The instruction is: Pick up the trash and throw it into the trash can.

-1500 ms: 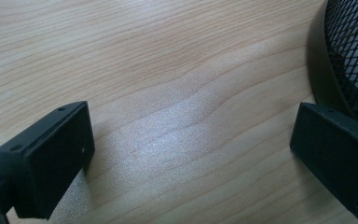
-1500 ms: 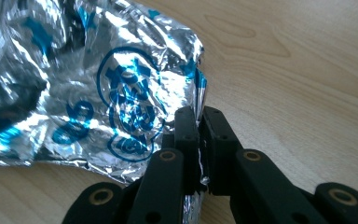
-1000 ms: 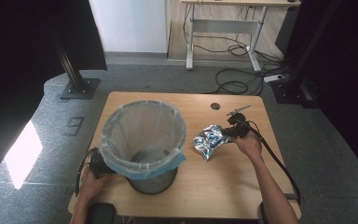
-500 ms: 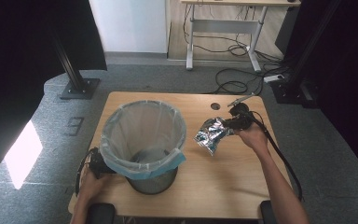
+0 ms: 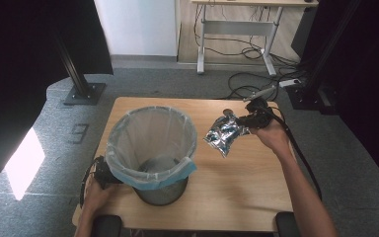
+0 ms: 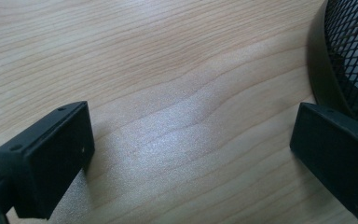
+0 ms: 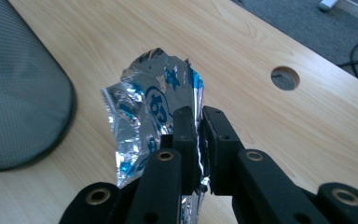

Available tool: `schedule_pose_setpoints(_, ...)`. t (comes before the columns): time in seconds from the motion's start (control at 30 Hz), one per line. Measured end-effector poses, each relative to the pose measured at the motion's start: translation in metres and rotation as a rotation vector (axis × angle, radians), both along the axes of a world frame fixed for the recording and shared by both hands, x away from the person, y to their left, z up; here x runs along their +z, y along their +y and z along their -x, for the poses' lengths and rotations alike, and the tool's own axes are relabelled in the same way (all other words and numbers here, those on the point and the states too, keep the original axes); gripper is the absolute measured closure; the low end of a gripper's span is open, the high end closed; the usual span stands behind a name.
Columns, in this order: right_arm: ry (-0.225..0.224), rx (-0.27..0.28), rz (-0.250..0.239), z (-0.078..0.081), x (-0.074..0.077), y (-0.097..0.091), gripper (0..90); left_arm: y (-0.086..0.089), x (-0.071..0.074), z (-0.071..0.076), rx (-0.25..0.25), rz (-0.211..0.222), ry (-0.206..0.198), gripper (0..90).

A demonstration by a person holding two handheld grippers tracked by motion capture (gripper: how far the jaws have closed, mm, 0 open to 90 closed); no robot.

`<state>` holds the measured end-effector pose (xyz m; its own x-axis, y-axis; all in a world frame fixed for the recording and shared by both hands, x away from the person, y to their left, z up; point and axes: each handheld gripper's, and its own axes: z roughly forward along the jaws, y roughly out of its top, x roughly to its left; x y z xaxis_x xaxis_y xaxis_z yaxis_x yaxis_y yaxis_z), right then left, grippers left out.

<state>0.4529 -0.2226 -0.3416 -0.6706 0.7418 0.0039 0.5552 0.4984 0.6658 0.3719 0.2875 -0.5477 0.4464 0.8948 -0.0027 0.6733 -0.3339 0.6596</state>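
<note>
A crumpled silver and blue foil wrapper [image 5: 223, 134] hangs in the air above the table, right of the bin. My right gripper [image 5: 243, 121] is shut on its edge; in the right gripper view the two black jaws [image 7: 199, 135] pinch the foil wrapper [image 7: 151, 109] between them. A black mesh waste bin [image 5: 153, 153] with a clear liner and blue band stands on the left half of the table. My left gripper [image 5: 103, 173] rests low by the bin's left side. In the left gripper view it [image 6: 191, 149] stands open over bare wood, the bin's mesh wall [image 6: 352, 60] by the right jaw.
The wooden table [image 5: 237, 187] has a round cable hole [image 7: 284, 78] near its far edge. Grey carpet surrounds it, with black stand bases [image 5: 81, 94], floor cables [image 5: 249, 81] and a desk frame behind. A cable trails from the right gripper along the forearm.
The right gripper has lifted the foil wrapper off the table and carried it higher and slightly farther away. The left gripper has stayed beside the bin.
</note>
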Motion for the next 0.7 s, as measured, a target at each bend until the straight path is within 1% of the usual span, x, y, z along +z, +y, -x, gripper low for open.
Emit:
schedule_pose_setpoints(0.03, -0.004, 0.005, -0.003, 0.001, 0.007, 0.002, 83.4, 0.0, 0.0, 0.0, 0.0, 0.0, 0.0, 0.0)
schedule_pose_setpoints(0.1, -0.006, 0.009, -0.002, 0.001, 0.009, 0.002, 83.4, 0.0, 0.0, 0.0, 0.001, 0.001, 0.0, 0.0)
schedule_pose_setpoints(0.13, -0.003, 0.012, -0.015, 0.002, 0.018, 0.004, 83.4, 0.0, 0.0, 0.0, 0.001, 0.0, -0.001, 0.0)
schedule_pose_setpoints(0.17, -0.005, 0.013, -0.017, 0.002, 0.021, 0.004, 83.4, 0.0, 0.0, 0.0, 0.001, 0.002, 0.0, 0.0)
schedule_pose_setpoints(0.23, -0.006, 0.016, -0.02, 0.003, 0.024, 0.005, 83.4, 0.0, 0.0, 0.0, 0.0, 0.0, -0.001, 0.0)
schedule_pose_setpoints(0.27, -0.009, 0.018, -0.022, 0.003, 0.033, 0.006, 83.4, 0.0, 0.0, 0.0, 0.0, 0.0, -0.001, 0.0)
schedule_pose_setpoints(0.6, -0.028, 0.053, -0.053, 0.008, 0.073, 0.014, 83.4, 0.0, 0.0, 0.0, 0.001, 0.0, 0.0, 0.0)
schedule_pose_setpoints(0.7, -0.036, 0.061, -0.055, 0.008, 0.085, 0.016, 83.3, 0.0, 0.0, 0.0, 0.001, 0.001, -0.001, 0.0)
